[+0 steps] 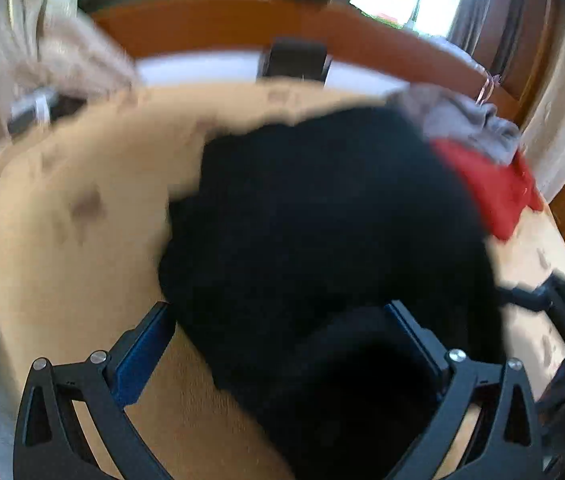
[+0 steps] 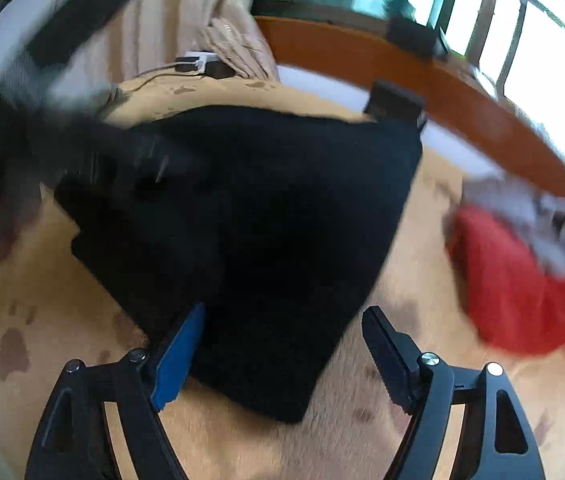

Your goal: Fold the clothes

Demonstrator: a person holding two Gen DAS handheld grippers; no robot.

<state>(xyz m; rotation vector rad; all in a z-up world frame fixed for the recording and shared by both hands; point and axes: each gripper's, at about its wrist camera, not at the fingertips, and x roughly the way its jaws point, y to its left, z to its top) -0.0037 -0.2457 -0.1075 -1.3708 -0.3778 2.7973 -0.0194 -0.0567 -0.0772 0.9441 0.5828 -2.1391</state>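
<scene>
A: Right wrist view: black garment (image 2: 266, 248) on the tan bedspread (image 2: 62, 360), folded to a compact shape. Right gripper (image 2: 282, 356) wide, empty.

B: Left gripper (image 1: 282, 344) wide over the cloth. Red garment (image 2: 514, 288) and grey garment (image 2: 530, 216) at three o'clock, unfolded.

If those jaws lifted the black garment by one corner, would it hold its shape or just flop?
It would probably flop: the black garment is soft cloth lying flat on the tan blanket. Its folded layers would likely fall open and drape. It looks light, and pushing it would probably bunch it rather than slide it.
</scene>
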